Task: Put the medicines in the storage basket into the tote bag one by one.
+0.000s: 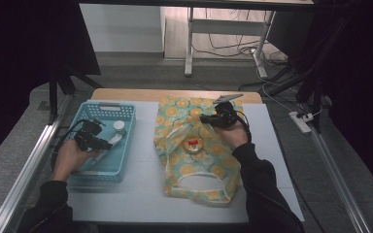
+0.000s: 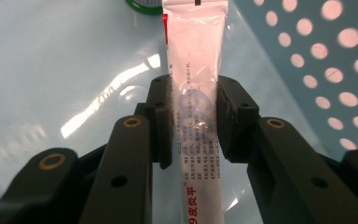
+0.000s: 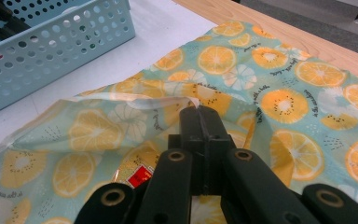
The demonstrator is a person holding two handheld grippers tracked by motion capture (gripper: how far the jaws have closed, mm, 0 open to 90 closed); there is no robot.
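A white tube with red print lies on the floor of the light-blue perforated basket at the table's left. My left gripper reaches into the basket and its pads press on both sides of the tube; in the high view the left gripper points right. A lemon-print bag lies flat in the middle of the table. My right gripper is shut on the bag's raised mouth edge, at the bag's far right in the high view. A small round item with a red label shows inside the bag.
A white-capped jar stands in the basket beside the tube, and a green-rimmed lid shows past the tube's far end. The white mat covers the table; its wooden far edge borders the floor. A power strip lies on the floor to the right.
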